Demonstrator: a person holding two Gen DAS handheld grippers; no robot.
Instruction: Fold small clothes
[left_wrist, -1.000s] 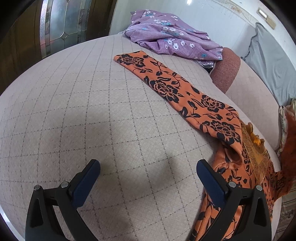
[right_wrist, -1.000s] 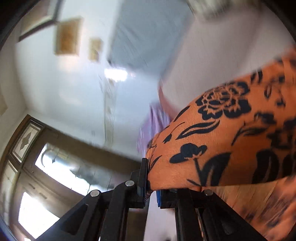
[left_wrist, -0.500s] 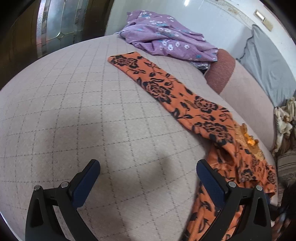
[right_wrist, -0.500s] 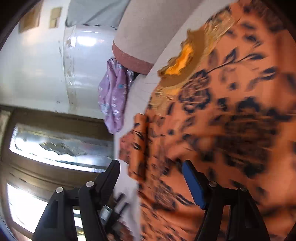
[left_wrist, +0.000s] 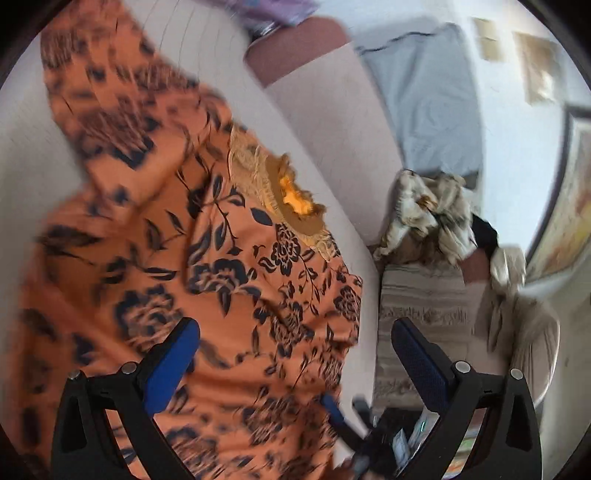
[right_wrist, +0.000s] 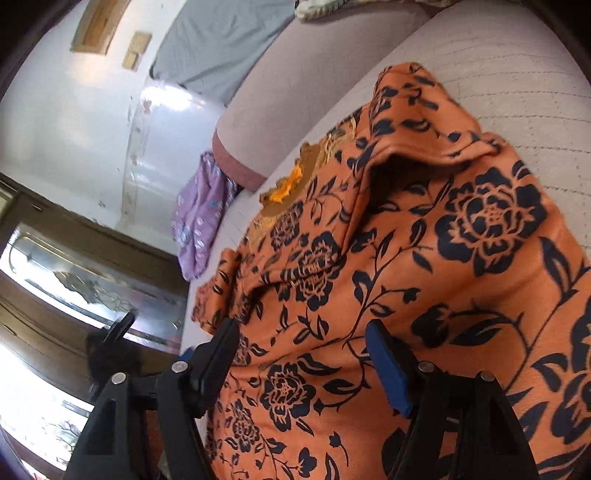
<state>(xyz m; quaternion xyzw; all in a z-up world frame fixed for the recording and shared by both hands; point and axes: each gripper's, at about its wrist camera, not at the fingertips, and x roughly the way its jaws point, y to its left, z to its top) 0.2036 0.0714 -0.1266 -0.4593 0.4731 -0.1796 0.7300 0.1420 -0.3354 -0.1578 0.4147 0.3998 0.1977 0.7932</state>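
Right gripper (right_wrist: 301, 354) let go of the orange floral garment (right_wrist: 424, 266) it pinched a second ago; jaws now wide. Left gripper (left_wrist: 295, 347) swung over it from bare bedspread, also wide, garment spreading toward 10 o'clock.

Home bedroom: quilted bed (right_wrist: 517, 74), pillow (left_wrist: 424, 103), strewn clothes (right_wrist: 199, 221).

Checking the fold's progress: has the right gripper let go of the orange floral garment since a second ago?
Yes. The right gripper now stands open over the orange garment.

Open tool (right_wrist: 301, 356) over orange garment (right_wrist: 424, 258)
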